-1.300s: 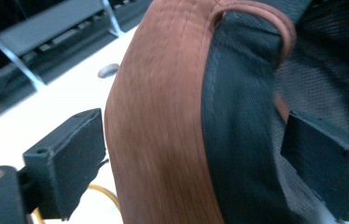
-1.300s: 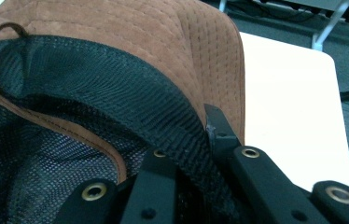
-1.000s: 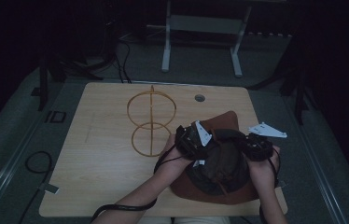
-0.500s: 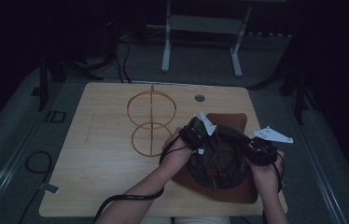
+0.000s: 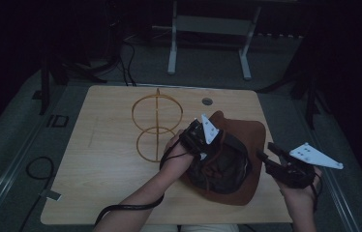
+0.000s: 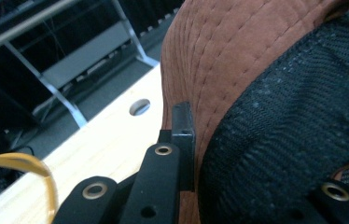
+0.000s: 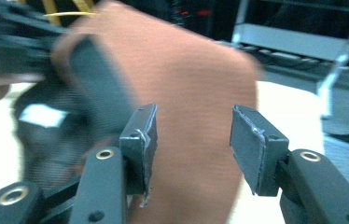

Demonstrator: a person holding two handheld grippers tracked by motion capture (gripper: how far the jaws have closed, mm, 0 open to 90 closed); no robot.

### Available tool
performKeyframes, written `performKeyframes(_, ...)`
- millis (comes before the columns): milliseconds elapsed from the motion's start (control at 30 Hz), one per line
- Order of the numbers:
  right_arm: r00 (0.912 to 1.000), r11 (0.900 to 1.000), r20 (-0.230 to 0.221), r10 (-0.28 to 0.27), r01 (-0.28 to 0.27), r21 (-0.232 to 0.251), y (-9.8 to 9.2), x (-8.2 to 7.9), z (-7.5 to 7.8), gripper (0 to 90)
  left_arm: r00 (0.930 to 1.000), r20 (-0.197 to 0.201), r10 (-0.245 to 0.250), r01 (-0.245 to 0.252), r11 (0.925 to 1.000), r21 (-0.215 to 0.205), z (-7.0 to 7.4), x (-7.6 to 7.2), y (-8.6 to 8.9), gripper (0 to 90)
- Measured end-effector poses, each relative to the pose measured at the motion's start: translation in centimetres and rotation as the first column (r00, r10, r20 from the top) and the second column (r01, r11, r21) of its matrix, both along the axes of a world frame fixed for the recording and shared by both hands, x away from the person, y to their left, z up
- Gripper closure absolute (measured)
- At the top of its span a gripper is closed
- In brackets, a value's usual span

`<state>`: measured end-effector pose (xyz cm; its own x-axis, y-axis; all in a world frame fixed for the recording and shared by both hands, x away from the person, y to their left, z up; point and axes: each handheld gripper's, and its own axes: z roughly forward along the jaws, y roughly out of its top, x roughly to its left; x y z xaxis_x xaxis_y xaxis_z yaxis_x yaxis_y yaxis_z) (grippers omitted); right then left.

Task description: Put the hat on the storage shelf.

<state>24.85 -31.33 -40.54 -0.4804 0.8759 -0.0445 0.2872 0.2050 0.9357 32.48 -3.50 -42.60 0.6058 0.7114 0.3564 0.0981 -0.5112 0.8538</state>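
Two grippers work over a pale wooden table (image 5: 106,188) in the high view. A brown hat (image 5: 247,135) lies upside down on the table's right half, its dark lining (image 5: 225,166) facing up. Left gripper (image 5: 199,145) sits at the hat's left edge, its grey plate tilted up; the left hand (image 5: 176,157) comes in from below. Right gripper (image 5: 266,158) hangs just beside the hat's right brim, apart from it, held by the right hand (image 5: 301,198). A gold wire stand (image 5: 156,123) made of two rings stands left of the hat, near the left gripper. A small round hole (image 5: 207,101) marks the table's far edge.

Left gripper view: one black jaw presses against the brown brim (image 6: 228,60), with the dark mesh lining (image 6: 284,135) on its other side. Jaws look closed on the hat's edge. Table hole (image 6: 138,106) and a curve of the gold wire (image 6: 18,163) show at left.

Right gripper view: jaws stand wide apart, nothing between the pads (image 7: 141,135). Brown hat (image 7: 186,93) lies beyond them, blurred. Table (image 7: 284,107) shows at right.
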Motion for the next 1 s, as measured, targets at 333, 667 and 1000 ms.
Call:
performKeyframes(333,0.9987,0.999,-0.019,-0.048,0.048,0.0,-4.0,1.4,-0.2,50.4,0.9823,0.081,-0.169,0.174,0.9829,-0.06,0.7,-1.9,2.7,86.7)
performKeyframes(667,0.9934,0.994,-0.029,0.111,-0.111,0.011,-1.7,2.7,-1.6,50.8,0.8763,0.195,-0.44,0.467,0.8763,-0.119,1.3,-3.1,4.9,86.7)
performKeyframes(1000,0.9257,0.925,-0.014,0.378,-0.377,0.046,3.0,2.1,-1.8,48.3,0.8198,0.262,-0.509,0.551,0.8259,-0.119,0.9,-4.0,4.6,86.7)
